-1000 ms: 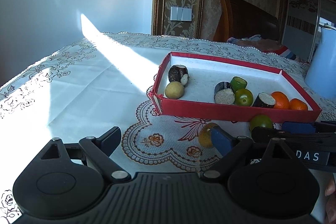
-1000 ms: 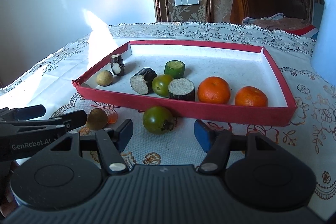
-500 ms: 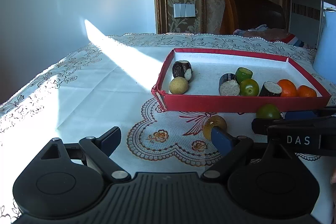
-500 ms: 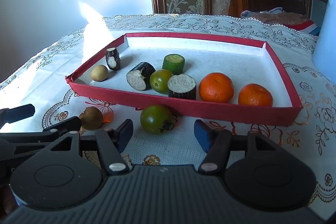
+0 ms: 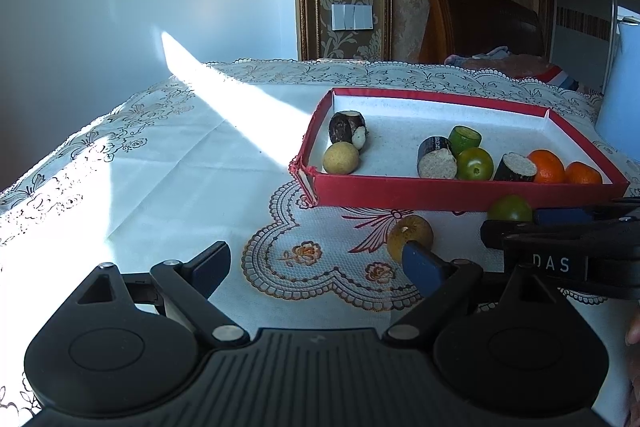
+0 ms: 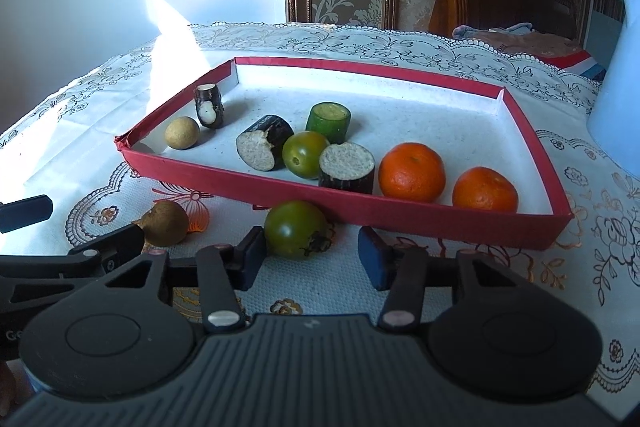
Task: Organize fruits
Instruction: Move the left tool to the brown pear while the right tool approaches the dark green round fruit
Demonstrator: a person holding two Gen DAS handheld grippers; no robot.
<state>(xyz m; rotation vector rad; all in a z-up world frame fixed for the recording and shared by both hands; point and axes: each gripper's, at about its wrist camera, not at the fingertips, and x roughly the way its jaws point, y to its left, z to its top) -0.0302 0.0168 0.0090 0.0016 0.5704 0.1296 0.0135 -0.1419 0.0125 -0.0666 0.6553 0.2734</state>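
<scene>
A red tray [image 6: 400, 213] sits on the lace-covered tabletop [image 5: 180, 163], and two fruits lie outside it, just beside its near wall: a green tomato [image 6: 296, 229] and a small brown fruit [image 6: 166, 223]. The right tongs [image 6: 310, 257] hover low over the cloth with the green tomato straight ahead, partly between the tips; the left pad [image 6: 252, 255] is just beside the fruit's side and the right pad [image 6: 370, 257] stands clear of it, so nothing is pinched. These jaws are closing. The left tongs [image 5: 316, 265] are spread wide over the embroidered pattern of the cloth, holding nothing; the small brown fruit [image 5: 410, 237] lies just beyond the right pad [image 5: 420, 267], which covers its lower edge from this view, so contact cannot be told. The green tomato [image 5: 510, 209] shows to the right of that, half hidden behind the right tongs' arm. Inside the tray, near the left end, rest a pale round fruit [image 6: 182, 133] and a dark cut piece [image 6: 208, 105]; in the middle are two dark pieces with pale cut faces [image 6: 262, 147], a second green tomato [image 6: 305, 154] and a green cut piece [image 6: 329, 119]; towards the right end are two oranges [image 6: 412, 171]. A pale blue jug [image 6: 624, 99] stands on the tabletop to the right of the tray.
</scene>
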